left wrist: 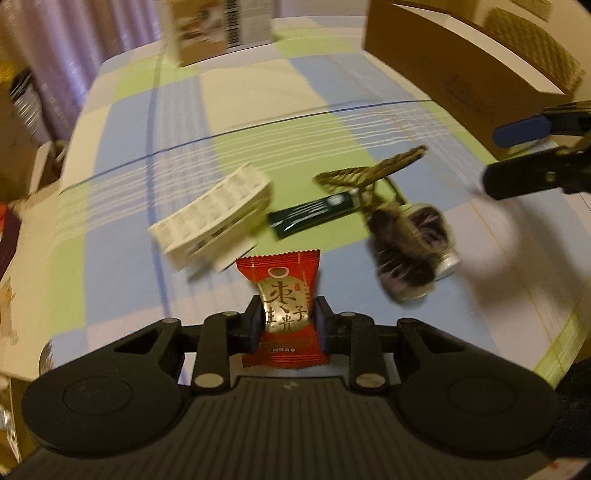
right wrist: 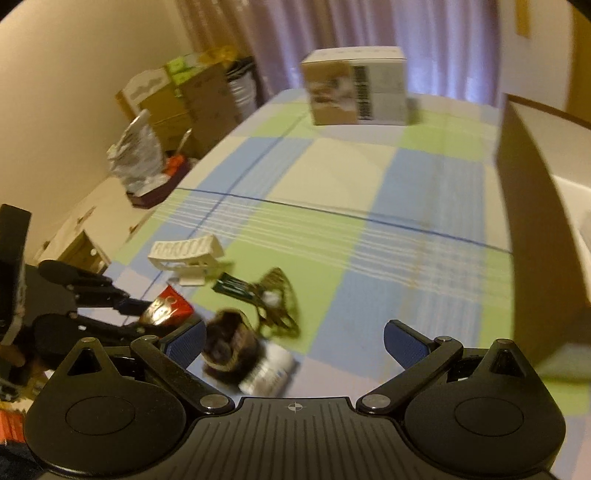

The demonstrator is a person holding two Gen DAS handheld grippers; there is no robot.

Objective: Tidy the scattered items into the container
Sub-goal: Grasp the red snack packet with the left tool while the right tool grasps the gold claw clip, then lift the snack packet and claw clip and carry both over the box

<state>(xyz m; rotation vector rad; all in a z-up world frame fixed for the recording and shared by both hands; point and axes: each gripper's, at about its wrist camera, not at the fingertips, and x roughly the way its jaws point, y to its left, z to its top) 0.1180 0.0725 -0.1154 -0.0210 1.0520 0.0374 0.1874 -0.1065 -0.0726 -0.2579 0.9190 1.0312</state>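
1. While the left hand-held gripper is squeezing a glossy red snack packet between its blue pads, the packet is standing upright above the checked cloth on the desk.
2. A ribbed white plastic piece, a flat dark green sachet and a furry dark pompom are lying close together.
3. The right hand-held gripper is hovering over them, fingers spread wide apart, holding nothing.
4. The brown cardboard container is standing at the right.

Left wrist view looks forward, low over the bed, close to the clutter. Right wrist view faces likewise from the right. Both share the comb and far box.
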